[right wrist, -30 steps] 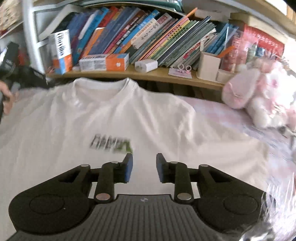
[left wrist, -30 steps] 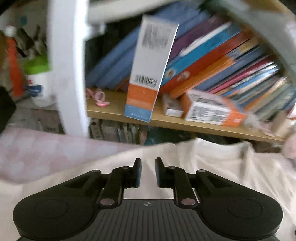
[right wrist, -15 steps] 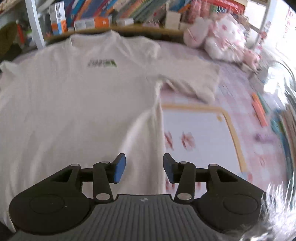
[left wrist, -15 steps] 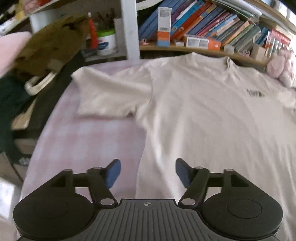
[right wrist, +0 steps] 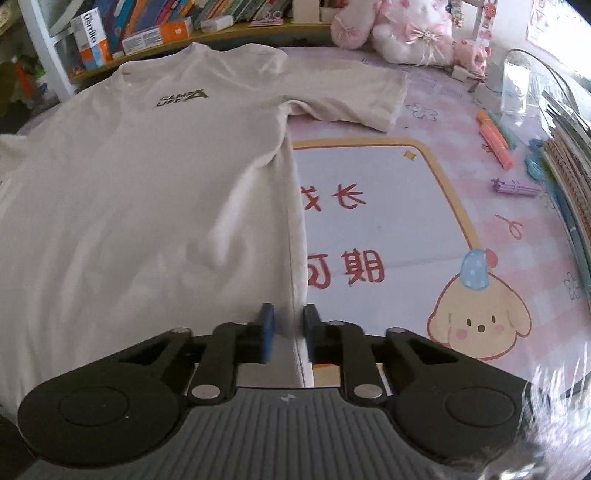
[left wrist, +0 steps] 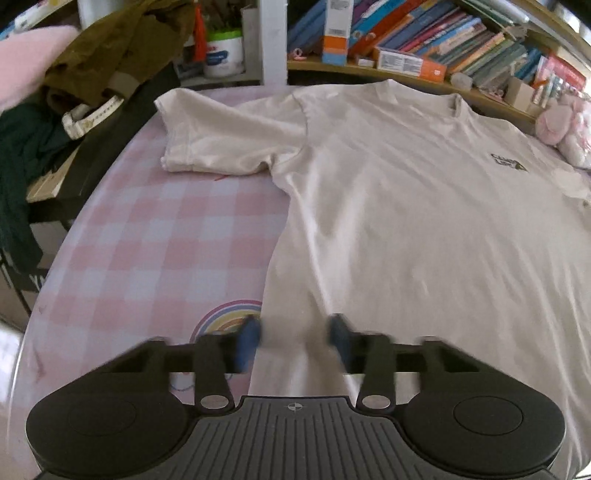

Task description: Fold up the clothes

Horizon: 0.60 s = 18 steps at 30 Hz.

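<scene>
Pink checked table; bookshelf behind.

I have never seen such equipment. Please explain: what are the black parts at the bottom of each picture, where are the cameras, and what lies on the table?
A person holds a hand-held two-finger tool in each hand; there is no robot. Each tool carries a camera looking forward along its fingers, so the black parts are the tools themselves. One picture comes from the left tool, the other from the right tool. A cream T-shirt lies spread flat on a pink tablecloth, with a bookshelf behind it, and plush toys and pens beside it. Both tools' jaws have just been closing, each with a side edge of the T-shirt between them. Neither presses on it yet.
</scene>
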{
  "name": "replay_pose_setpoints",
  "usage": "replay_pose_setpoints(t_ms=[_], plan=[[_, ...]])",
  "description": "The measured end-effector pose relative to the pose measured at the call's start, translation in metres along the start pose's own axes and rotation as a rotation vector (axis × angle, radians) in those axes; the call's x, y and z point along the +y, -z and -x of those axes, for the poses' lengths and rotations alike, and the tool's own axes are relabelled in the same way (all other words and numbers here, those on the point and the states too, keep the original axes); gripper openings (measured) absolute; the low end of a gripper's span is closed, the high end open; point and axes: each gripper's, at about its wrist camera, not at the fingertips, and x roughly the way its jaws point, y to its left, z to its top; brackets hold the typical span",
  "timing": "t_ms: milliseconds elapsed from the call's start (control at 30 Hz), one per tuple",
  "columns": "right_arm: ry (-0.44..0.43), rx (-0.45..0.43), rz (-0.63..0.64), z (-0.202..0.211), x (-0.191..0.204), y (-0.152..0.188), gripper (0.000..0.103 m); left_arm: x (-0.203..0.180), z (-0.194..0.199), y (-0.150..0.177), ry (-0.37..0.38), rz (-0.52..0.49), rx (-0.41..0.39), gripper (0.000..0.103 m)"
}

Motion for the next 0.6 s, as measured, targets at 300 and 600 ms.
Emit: replay_pose_setpoints(t_ms=[300,600], plan=[[0.073,0.000,0.062,-0.003,-0.008,-0.005,0.003,-0.014,0.007,0.005,0.033,-0.029,0.023,0.005],[0.015,0.039,0.025,0.004,-0.007,-0.002,0.003,-0.003,0.007,0.001,0.040,-0.014,0.032,0.005]])
